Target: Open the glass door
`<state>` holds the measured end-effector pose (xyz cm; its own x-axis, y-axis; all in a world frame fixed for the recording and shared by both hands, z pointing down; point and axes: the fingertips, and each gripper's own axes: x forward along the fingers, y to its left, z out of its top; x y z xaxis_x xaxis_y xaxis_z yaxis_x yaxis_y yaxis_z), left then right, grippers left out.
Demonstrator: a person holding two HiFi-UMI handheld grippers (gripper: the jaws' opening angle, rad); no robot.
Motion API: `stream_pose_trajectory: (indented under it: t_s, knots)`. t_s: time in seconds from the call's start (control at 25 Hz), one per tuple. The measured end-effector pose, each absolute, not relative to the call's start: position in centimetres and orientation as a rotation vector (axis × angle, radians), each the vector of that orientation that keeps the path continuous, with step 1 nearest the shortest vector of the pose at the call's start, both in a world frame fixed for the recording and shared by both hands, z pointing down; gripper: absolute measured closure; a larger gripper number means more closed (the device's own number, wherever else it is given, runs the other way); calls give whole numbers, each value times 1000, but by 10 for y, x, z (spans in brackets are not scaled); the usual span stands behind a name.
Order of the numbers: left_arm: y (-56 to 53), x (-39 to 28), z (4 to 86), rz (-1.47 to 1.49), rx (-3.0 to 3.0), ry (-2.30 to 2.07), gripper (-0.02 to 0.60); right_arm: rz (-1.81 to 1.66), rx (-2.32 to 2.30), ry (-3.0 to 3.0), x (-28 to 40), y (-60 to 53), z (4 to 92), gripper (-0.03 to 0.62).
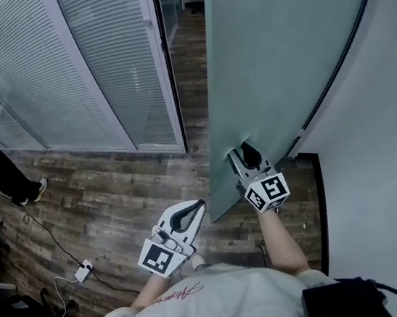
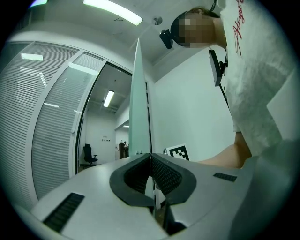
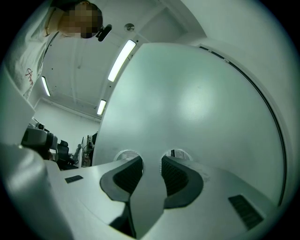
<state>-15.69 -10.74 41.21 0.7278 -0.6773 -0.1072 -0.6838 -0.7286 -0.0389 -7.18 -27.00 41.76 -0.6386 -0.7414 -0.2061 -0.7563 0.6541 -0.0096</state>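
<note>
Your right gripper (image 1: 248,156) is against the face of the tall pale-green frosted glass door (image 1: 278,47), its jaws apart with nothing gripped. In the right gripper view only the door's flat surface (image 3: 197,108) shows through the gap, and the gripper's tips (image 3: 151,161) sit just in front of two round clear spots (image 3: 127,154) in the glass. The door stands swung open, its free edge towards you and its far side near the white wall (image 1: 385,128).

Your left gripper (image 1: 195,209) is beside the door's free edge and apart from it, over the dark wood-pattern floor (image 1: 116,195). Its jaws are together and empty (image 2: 151,157), and it points at the thin edge of the door (image 2: 139,108).
</note>
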Motion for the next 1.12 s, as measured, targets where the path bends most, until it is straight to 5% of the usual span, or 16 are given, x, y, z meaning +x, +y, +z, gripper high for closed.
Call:
stream_pose_trajectory:
  t_s: [0.48,1.12]
  knots:
    - [-44,-56,413,151,-2756,1280,565,87,-1043,2770,-20,-196,419,461]
    - [6,-8,410,162,-2868,1113,565,80,-965,2790,56,-133,426,461]
